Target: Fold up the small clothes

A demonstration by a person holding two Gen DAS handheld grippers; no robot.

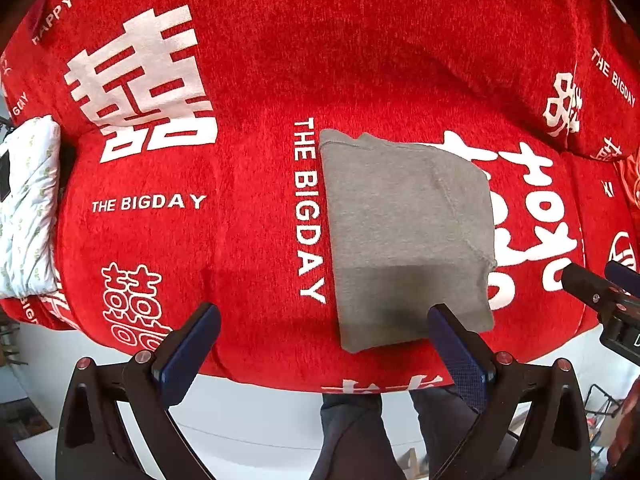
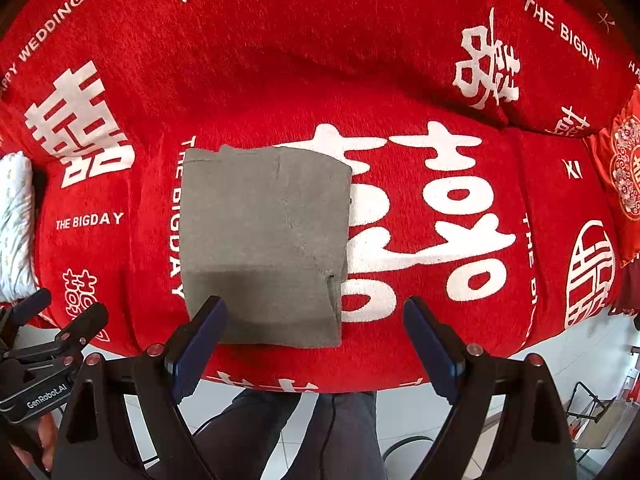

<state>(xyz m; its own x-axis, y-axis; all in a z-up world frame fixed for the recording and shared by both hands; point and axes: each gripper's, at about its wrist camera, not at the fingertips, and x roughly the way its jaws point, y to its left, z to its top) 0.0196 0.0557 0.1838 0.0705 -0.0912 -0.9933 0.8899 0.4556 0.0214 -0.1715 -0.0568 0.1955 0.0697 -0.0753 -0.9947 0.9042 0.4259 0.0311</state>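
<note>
Folded grey garment point(image 1: 408, 236) lies flat on a red printed blanket point(image 1: 248, 80), both grippers held above it with jaws spread wide and empty.

The left gripper point(image 1: 324, 344) and right gripper point(image 2: 316, 340) each look down on the garment, which sits near the blanket's front edge beside the white lettering "THE BIGDAY"; nothing lies on it or blocks it. A white patterned bundle point(image 1: 28, 208) rests at the far left edge of the blanket, partly cut off. An embroidered red cushion point(image 2: 624, 176) shows at the right edge of the right view. Below the blanket, the person's dark trouser legs point(image 2: 288, 436) stand on pale floor. A wire rack point(image 2: 592, 408) at lower right is hard to make out.
</note>
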